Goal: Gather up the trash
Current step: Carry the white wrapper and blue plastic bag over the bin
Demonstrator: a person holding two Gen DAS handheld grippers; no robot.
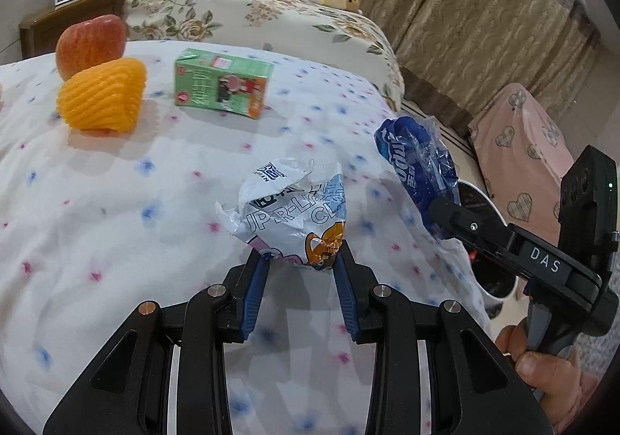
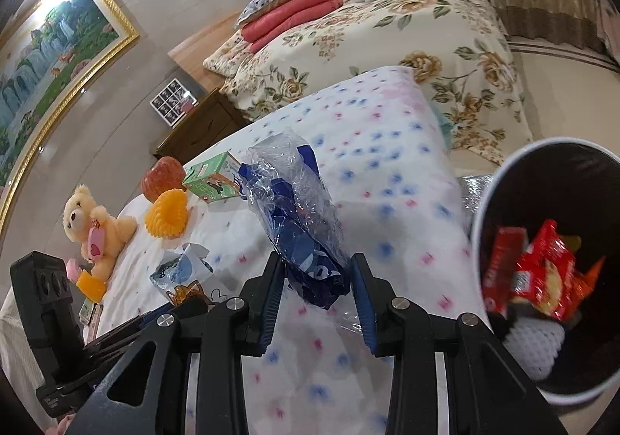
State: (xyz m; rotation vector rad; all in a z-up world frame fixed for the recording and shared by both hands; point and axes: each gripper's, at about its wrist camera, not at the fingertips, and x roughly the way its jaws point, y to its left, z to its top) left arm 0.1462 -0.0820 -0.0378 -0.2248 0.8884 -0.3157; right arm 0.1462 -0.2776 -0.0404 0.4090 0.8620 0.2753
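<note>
The white wrapper (image 1: 294, 210), crumpled and printed with blue letters and a cartoon figure, is pinched at its lower end between the blue pads of the left gripper (image 1: 300, 260), above the dotted quilt (image 1: 116, 221). Whether its far end still rests on the quilt cannot be told. The blue wrapper (image 2: 306, 225), a crinkled clear and dark-blue plastic bag, is pinched near its lower end by the right gripper (image 2: 316, 272) and stands up out of the fingers, clear of the quilt. In the left wrist view this blue wrapper (image 1: 420, 167) hangs off the quilt's right edge, over the rim of the bin.

The bin (image 2: 488, 210), white outside and black inside, stands just beside the quilt's right edge; red snack packets (image 2: 542, 276) and a white foam net (image 2: 534, 342) lie inside it.

On the quilt, well apart from the white wrapper, lies a green carton (image 1: 223, 84). Beside the carton sits an orange foam net (image 1: 102, 97), with an apple (image 1: 91, 43) touching it behind. A teddy bear (image 2: 91, 225) sits further along the quilt from the bin. A hand (image 1: 542, 357) grips the right gripper's handle. Beyond the quilt is a bed with a flowered cover (image 1: 271, 8).
</note>
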